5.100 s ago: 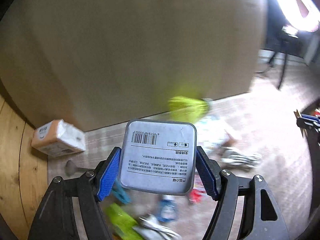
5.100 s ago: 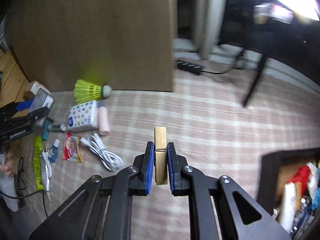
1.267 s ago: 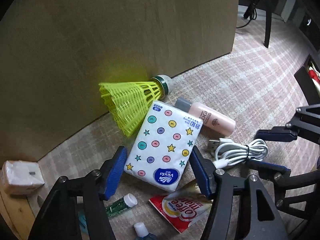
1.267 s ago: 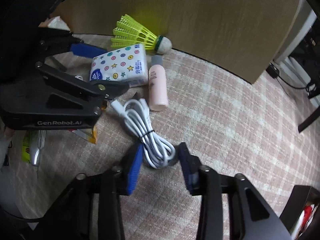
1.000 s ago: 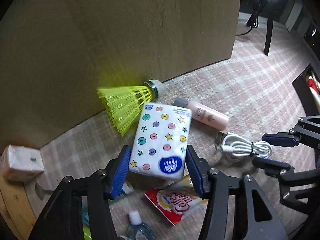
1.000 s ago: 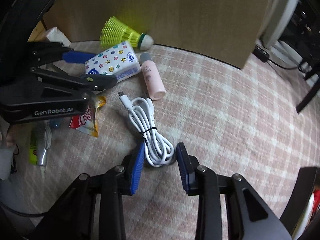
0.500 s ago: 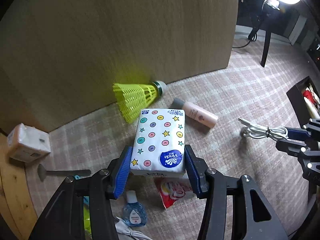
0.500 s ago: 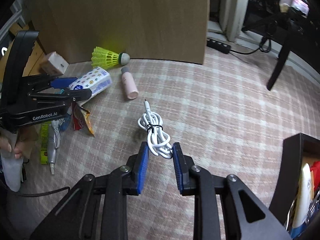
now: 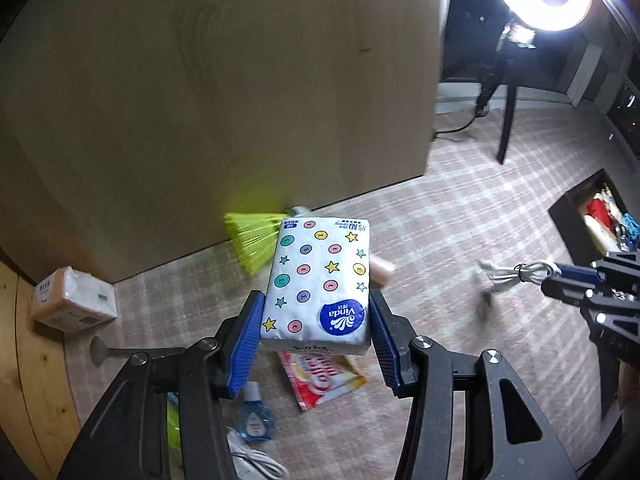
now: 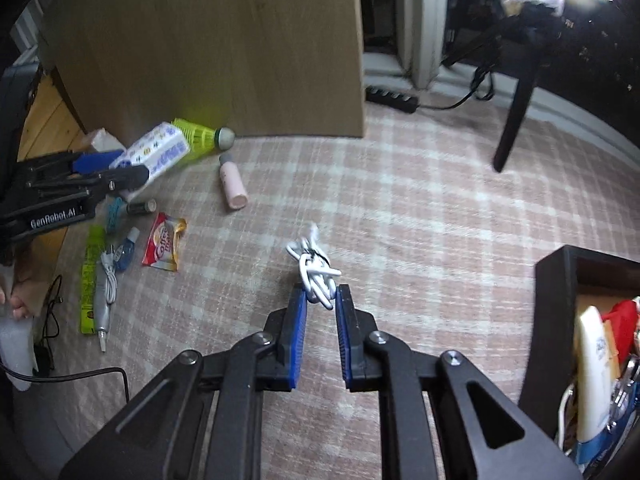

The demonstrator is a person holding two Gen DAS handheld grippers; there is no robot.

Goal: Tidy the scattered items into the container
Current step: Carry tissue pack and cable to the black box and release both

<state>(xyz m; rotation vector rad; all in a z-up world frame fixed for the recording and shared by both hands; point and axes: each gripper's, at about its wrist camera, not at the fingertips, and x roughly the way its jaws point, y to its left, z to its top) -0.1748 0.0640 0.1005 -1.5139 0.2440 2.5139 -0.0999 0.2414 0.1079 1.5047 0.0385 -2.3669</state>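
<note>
By the wooden panel (image 10: 208,40) at the carpet's (image 10: 420,220) far left edge, the left gripper (image 9: 316,336) pinches a spotted tissue pack (image 9: 318,284) between its blue pads, holding it clear of the floor. Below it lie a green packet (image 10: 90,276), a small blue bottle (image 10: 125,250) and a red-and-yellow sachet (image 10: 164,246). A yellow shuttlecock (image 10: 204,136) rests against the panel, with a pink tube (image 10: 233,184) just right of it. Near the carpet's middle, the right gripper (image 10: 321,312) clamps one end of a coiled white cable (image 10: 314,270), raised off the carpet. At the right edge stands the black container (image 10: 554,300), already holding several items.
</note>
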